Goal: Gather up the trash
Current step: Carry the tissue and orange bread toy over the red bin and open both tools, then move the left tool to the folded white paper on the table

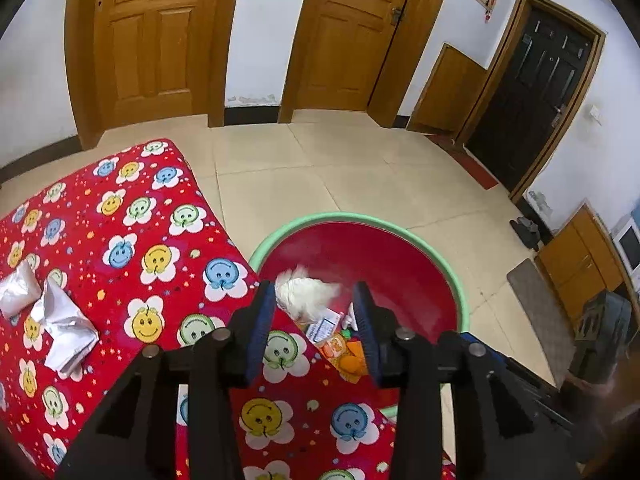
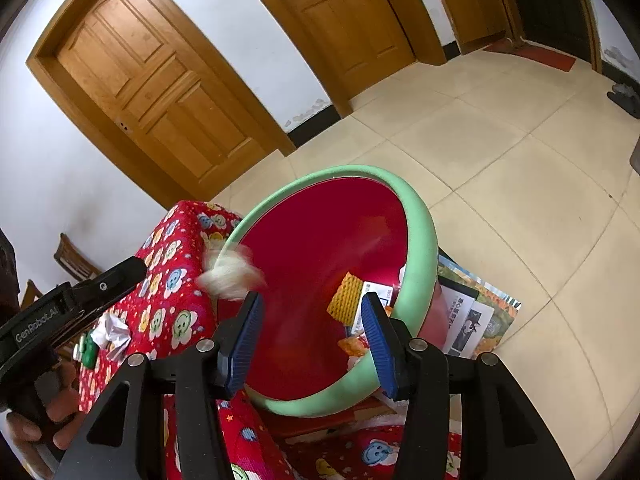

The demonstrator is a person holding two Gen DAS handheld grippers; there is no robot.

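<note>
Trash: a blurred white tissue wad sits at the near rim of the red bin, apparently mid-drop beside the table. Left gripper and right gripper fingers are spread, empty. Risk: the wad catches the rim and spills out; crumpled foil remains uncollected.

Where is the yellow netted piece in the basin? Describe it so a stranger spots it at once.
Start at the red basin with the mint-green rim, which sits beside the table's red smiley-flower cloth. In the trash low inside the basin lies the yellow netted piece, next to a white printed card and above an orange wrapper. It alone has a yellow lattice texture.
</note>
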